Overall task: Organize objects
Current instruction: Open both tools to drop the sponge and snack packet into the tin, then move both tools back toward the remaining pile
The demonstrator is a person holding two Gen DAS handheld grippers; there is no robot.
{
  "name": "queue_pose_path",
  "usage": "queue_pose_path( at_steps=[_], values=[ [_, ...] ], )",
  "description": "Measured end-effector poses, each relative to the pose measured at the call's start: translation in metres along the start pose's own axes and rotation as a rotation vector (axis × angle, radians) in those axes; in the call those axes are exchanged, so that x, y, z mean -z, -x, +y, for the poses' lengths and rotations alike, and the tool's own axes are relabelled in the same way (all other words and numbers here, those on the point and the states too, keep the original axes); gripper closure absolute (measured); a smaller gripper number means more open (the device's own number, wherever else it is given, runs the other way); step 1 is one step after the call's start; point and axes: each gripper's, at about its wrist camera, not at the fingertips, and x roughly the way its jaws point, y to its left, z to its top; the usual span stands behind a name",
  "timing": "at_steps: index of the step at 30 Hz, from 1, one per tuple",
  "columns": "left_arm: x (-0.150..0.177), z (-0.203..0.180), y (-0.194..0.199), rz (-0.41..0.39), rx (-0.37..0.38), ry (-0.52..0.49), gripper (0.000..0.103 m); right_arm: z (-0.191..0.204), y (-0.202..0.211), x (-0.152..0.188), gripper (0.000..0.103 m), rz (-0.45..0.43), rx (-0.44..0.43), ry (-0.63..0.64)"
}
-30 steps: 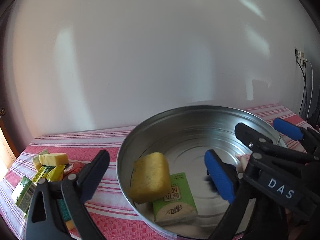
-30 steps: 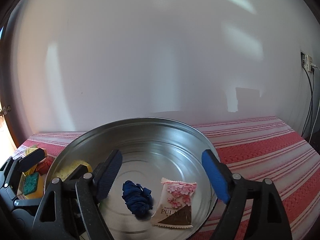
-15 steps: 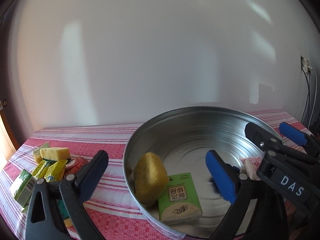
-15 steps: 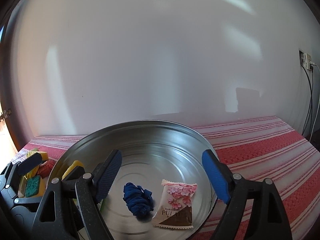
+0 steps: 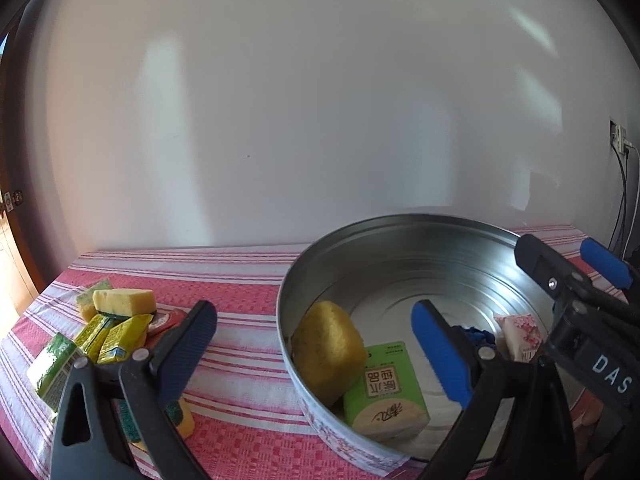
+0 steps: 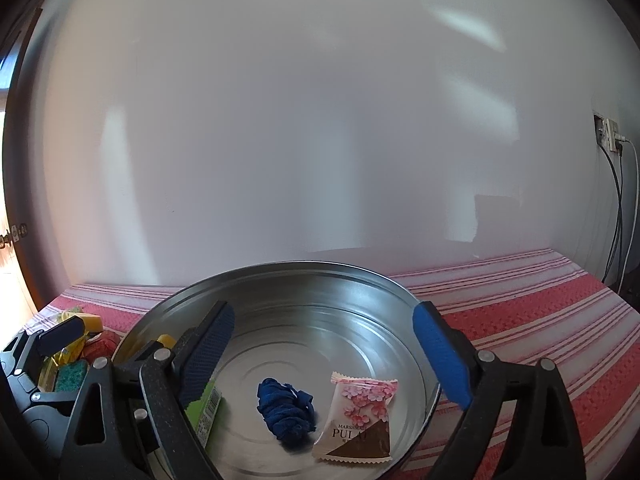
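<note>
Sitting on the red striped tablecloth (image 5: 240, 280), the round metal tin (image 5: 400, 236) now lies further right in the left wrist view than a second ago, with more cloth and loose pile showing at left. Right gripper (image 6: 324, 356) has just been opening its jaws; they stand wide over the tin with nothing pressed between them, the blue crumpled cloth (image 6: 286, 412) and pink flower-print snack packet (image 6: 356, 420) lying on the tin floor below, unmoved. Left gripper (image 5: 316, 356) is wide too, holding nothing, one finger over the cloth, the other over the tin. Inside the tin at its left wall: yellow sponge (image 5: 326, 352) leaning on the wall, touching the green tissue pack (image 5: 384, 392) beside it. Outside, at left on the cloth, a pile: yellow-and-green sponge (image 5: 124, 300), yellow-green sachets (image 5: 116, 336), green packet (image 5: 54, 364), small red item partly hidden. Another sponge by the left finger, mostly covered.
</note>
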Motion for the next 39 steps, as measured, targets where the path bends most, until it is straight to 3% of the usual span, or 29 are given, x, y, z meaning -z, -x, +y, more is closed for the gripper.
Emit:
queue_pose_path(
  at_steps=[16,28,39],
  values=[
    [0.000,0.036,0.005,-0.003,-0.051,0.048,0.003,0.004,0.009,0.002,0.010,-0.052,-0.020,0.027],
    [0.005,0.058,0.006,-0.001,-0.076,0.038,0.003,0.012,0.012,0.003,0.010,-0.072,0.018,0.050],
    [0.007,0.087,0.010,0.000,-0.108,0.056,0.003,0.037,0.021,0.007,0.010,-0.075,-0.005,0.033]
  ],
)
